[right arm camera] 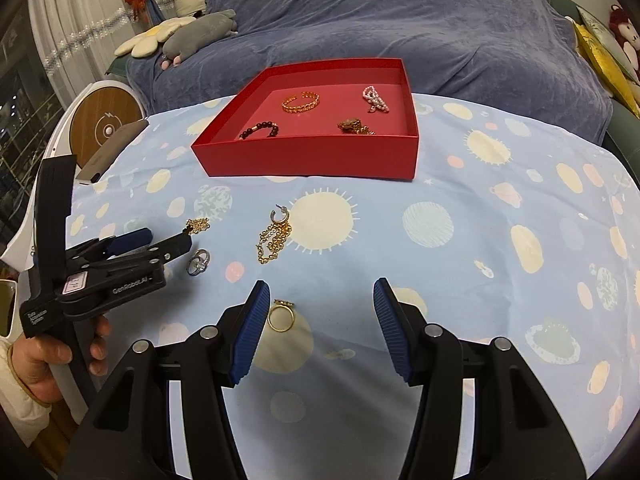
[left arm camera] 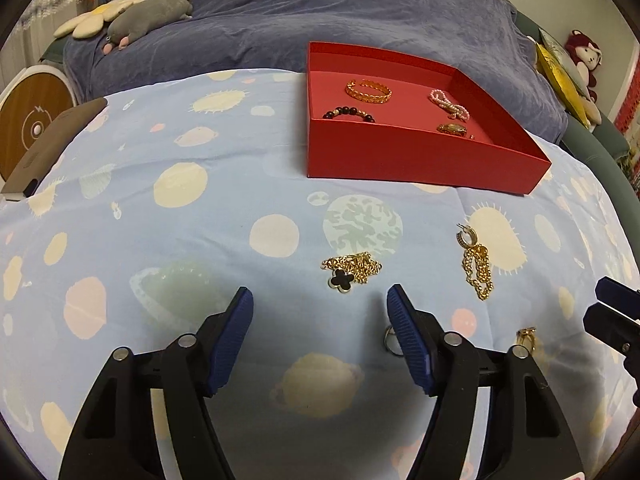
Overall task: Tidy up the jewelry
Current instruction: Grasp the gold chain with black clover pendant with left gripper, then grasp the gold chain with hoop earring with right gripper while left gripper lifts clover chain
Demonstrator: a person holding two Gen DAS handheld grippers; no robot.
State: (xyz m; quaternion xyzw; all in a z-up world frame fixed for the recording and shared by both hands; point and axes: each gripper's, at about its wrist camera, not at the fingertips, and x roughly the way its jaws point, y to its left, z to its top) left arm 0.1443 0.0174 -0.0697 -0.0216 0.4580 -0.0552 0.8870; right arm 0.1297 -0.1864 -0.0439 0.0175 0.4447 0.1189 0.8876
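The red box [left arm camera: 420,160] stands far on the planet-print cloth [left arm camera: 160,208], four pieces inside. Left gripper [left arm camera: 320,300] is spread wide just before the clover necklace [left arm camera: 352,272]. Right gripper [right arm camera: 320,296] is spread too. Only its view shows clearly the gold ring [right arm camera: 281,316] and the silver ring [right arm camera: 199,263] — the left view half hides both.

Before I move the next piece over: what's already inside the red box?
Four pieces lie in the red box: gold cuff bracelet, dark bead bracelet, pearl strand, gold watch-like piece. The front wall hides the floor's near edge.
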